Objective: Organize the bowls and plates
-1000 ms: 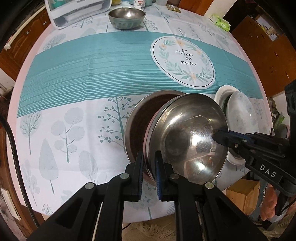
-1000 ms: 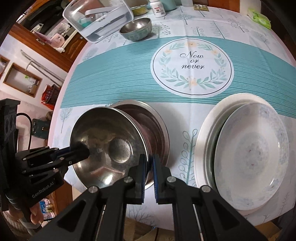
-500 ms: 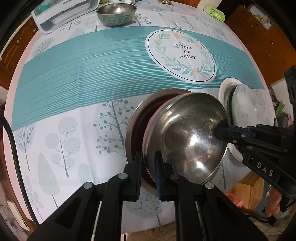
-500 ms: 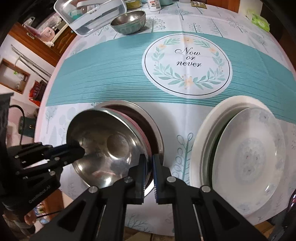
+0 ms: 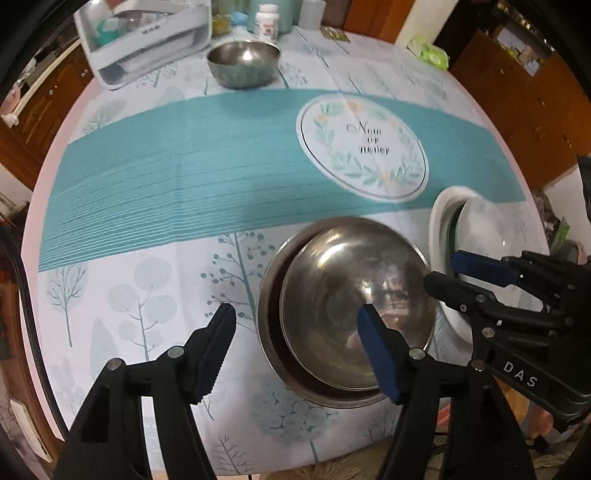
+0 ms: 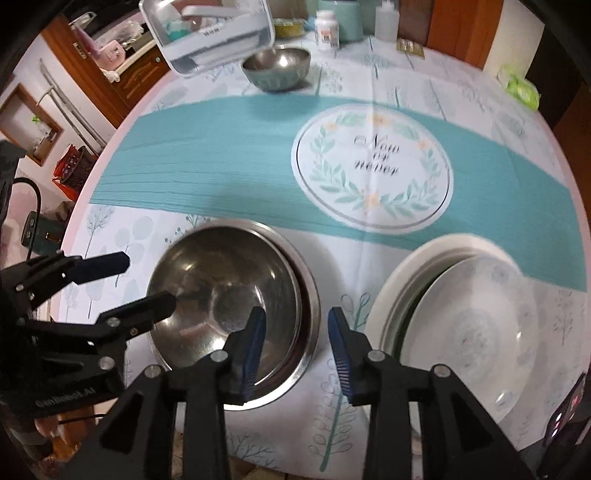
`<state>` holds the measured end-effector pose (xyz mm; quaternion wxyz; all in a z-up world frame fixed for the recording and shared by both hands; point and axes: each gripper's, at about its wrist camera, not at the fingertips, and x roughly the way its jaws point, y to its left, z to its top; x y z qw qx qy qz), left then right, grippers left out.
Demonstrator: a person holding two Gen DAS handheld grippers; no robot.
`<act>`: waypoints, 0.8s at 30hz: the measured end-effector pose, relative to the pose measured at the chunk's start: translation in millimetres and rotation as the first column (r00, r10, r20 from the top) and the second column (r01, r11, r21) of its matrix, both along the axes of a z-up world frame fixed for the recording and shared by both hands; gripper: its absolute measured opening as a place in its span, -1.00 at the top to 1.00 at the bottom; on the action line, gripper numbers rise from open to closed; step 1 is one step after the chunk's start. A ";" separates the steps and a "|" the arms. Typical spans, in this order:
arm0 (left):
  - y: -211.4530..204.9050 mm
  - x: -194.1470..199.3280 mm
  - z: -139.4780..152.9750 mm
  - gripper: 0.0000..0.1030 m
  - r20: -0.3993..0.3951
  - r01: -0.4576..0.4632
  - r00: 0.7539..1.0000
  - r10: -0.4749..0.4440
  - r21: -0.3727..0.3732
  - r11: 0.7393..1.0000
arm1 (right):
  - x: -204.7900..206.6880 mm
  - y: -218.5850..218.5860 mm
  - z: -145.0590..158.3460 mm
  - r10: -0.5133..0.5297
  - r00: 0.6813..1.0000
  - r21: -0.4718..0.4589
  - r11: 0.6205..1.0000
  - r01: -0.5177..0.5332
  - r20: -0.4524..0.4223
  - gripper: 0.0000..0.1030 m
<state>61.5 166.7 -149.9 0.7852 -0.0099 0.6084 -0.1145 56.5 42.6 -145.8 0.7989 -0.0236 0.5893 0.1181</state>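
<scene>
A steel bowl (image 5: 343, 299) (image 6: 225, 295) sits nested inside a larger steel bowl (image 5: 269, 321) (image 6: 308, 295) near the table's front edge. My left gripper (image 5: 295, 332) is open, its jaws on either side of the bowls' left rim. My right gripper (image 6: 295, 332) is open, straddling the right rim. It also shows in the left wrist view (image 5: 443, 269), as the left one does in the right wrist view (image 6: 147, 280). White plates (image 5: 480, 236) (image 6: 476, 332) are stacked to the right. A small steel bowl (image 5: 242, 62) (image 6: 277, 68) stands at the back.
A clear plastic container (image 5: 147, 40) (image 6: 214, 33) stands at the back left. Bottles and jars (image 5: 267, 22) (image 6: 327, 27) line the far edge. A green packet (image 5: 428, 51) (image 6: 522, 88) lies back right. A printed round emblem (image 6: 373, 166) marks the cloth.
Both grippers have opened and let go of the steel bowl. It was tilted and held by both rims; now it rests level inside the larger bowl.
</scene>
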 end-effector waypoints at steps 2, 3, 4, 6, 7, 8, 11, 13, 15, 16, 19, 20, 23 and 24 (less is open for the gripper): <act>3.6 -1.3 6.4 -0.30 0.008 -0.028 1.000 0.028 -0.016 0.999 | -1.9 -1.6 3.8 0.008 1.000 0.011 1.000 -0.008 0.009 0.31; 5.4 -2.0 8.9 -0.31 0.012 -0.043 0.999 0.043 -0.029 0.999 | -3.3 -2.1 6.8 0.016 1.000 0.018 1.000 -0.017 0.018 0.31; 7.8 -3.5 12.9 -0.31 0.017 -0.063 0.998 0.064 -0.048 0.997 | -5.4 -2.7 10.4 0.024 0.999 0.023 0.999 -0.025 0.030 0.31; 11.1 -6.7 20.0 -0.32 0.029 -0.091 0.995 0.093 -0.079 0.993 | -8.3 -4.1 17.3 0.037 0.998 0.028 0.999 -0.038 0.051 0.31; 12.0 -8.1 22.9 -0.32 0.034 -0.102 0.994 0.105 -0.087 0.991 | -10.4 -5.3 22.0 0.046 0.997 0.032 0.998 -0.048 0.064 0.31; 12.7 -10.0 27.0 -0.32 0.043 -0.113 0.992 0.118 -0.093 0.989 | -12.4 -6.9 26.5 0.053 0.996 0.034 0.998 -0.056 0.076 0.31; 12.1 -16.6 39.9 -0.32 0.086 -0.140 0.985 0.148 -0.092 0.986 | -16.8 -12.8 36.7 0.072 0.992 0.046 0.996 -0.077 0.104 0.31; 8.8 -19.2 46.9 -0.32 0.111 -0.157 0.980 0.166 -0.092 0.983 | -18.9 -17.4 41.8 0.078 0.990 0.055 0.995 -0.085 0.117 0.31; 5.5 -21.7 55.2 -0.32 0.130 -0.170 0.974 0.184 -0.107 0.980 | -21.5 -22.4 47.9 0.093 0.986 0.062 0.993 -0.102 0.137 0.31; 3.2 -23.0 60.0 -0.32 0.140 -0.179 0.971 0.195 -0.115 0.977 | -22.1 -24.5 49.8 0.099 0.985 0.061 0.992 -0.109 0.142 0.31; -3.1 -26.3 71.8 -0.32 0.166 -0.201 0.961 0.220 -0.128 0.971 | -23.1 -33.5 54.9 0.115 0.982 0.072 0.989 -0.126 0.151 0.31; -5.4 -27.2 76.2 -0.32 0.176 -0.206 0.958 0.227 -0.130 0.970 | -23.5 -36.7 56.4 0.119 0.981 0.077 0.988 -0.132 0.154 0.31; -12.4 -31.3 92.9 -0.32 0.213 -0.215 0.948 0.238 -0.125 0.969 | -23.7 -46.4 60.1 0.137 0.977 0.093 0.984 -0.153 0.167 0.31; -14.6 -32.6 98.9 -0.32 0.229 -0.219 0.943 0.242 -0.121 0.968 | -23.2 -49.4 61.2 0.142 0.975 0.099 0.982 -0.160 0.170 0.31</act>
